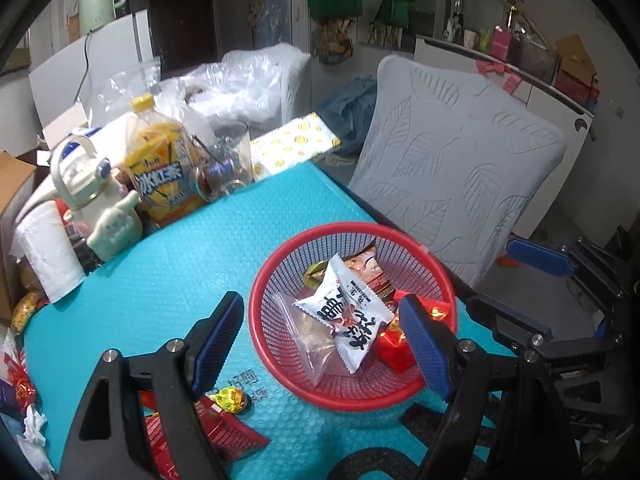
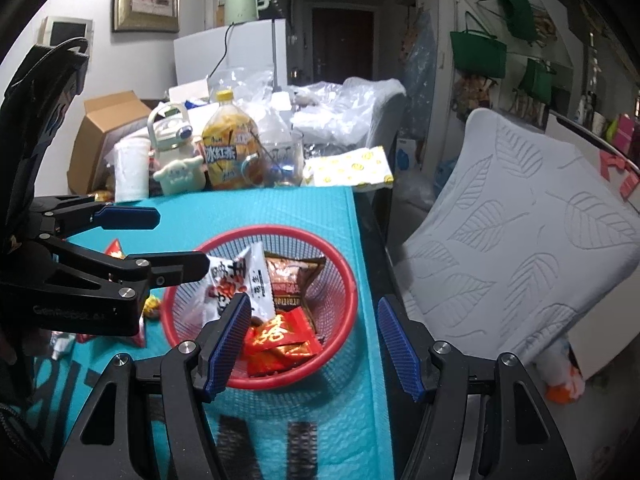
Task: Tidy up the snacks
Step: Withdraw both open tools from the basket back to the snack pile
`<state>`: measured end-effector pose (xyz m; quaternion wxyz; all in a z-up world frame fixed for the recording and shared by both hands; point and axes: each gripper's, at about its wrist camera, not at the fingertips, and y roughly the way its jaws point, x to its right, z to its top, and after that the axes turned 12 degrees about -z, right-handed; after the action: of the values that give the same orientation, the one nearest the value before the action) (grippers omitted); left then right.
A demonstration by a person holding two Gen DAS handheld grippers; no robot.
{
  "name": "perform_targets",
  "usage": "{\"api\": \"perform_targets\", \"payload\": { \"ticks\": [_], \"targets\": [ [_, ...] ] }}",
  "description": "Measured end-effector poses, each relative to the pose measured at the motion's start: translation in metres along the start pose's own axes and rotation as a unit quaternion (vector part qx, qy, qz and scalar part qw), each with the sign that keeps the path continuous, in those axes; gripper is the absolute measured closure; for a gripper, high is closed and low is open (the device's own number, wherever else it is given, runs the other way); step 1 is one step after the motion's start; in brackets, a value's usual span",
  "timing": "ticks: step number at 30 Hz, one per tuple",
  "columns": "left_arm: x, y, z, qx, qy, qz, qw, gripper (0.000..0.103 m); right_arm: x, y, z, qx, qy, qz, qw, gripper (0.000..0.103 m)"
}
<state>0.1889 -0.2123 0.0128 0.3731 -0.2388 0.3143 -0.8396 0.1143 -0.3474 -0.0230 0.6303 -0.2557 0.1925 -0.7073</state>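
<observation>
Table point(image 1: 168, 280) under teal mat; one red mesh basket point(image 1: 280, 276) near its right edge. Inside, roughly five light, crinkly packets, white one point(image 1: 352, 312) on top; slippery film, pinch at the sealed edge. One yellow candy point(image 1: 230, 399) loose beside the basket. My left tongs point(image 1: 320, 340) and right tongs point(image 2: 316, 344) gape, empty.

Left hand-held gripper point(image 1: 322, 342) hung over red basket point(image 1: 280, 272), jaws wide apart, nothing between. White snack packet point(image 1: 346, 312) lay atop clear wrapper point(image 1: 308, 340) inside. Yellow-wrapped candy point(image 1: 230, 399) lay on teal counter mat point(image 1: 168, 280) beside basket.
</observation>
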Motion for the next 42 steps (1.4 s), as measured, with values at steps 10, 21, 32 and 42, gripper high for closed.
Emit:
{"api": "perform_targets", "payload": {
  "ticks": [10, 21, 32, 42],
  "targets": [
    [0.008, -0.052, -0.013, 0.045, 0.008, 0.010, 0.9989, 0.024, -0.012, -0.042, 0.002, 0.035, 0.004, 0.001, 0.999, 0.037],
    [0.006, -0.102, -0.046, 0.081, 0.003, 0.027, 0.9964, 0.024, -0.041, -0.079, -0.006, 0.061, -0.010, 0.017, 0.998, 0.036],
    [-0.005, -0.145, -0.082, 0.100, -0.015, 0.054, 0.9933, 0.024, -0.080, -0.104, -0.018, 0.075, -0.031, 0.058, 0.995, 0.036],
    [-0.026, -0.173, -0.118, 0.101, -0.048, 0.100, 0.9887, 0.024, -0.121, -0.106, -0.029, 0.066, -0.052, 0.108, 0.991, 0.035]
  ]
}}
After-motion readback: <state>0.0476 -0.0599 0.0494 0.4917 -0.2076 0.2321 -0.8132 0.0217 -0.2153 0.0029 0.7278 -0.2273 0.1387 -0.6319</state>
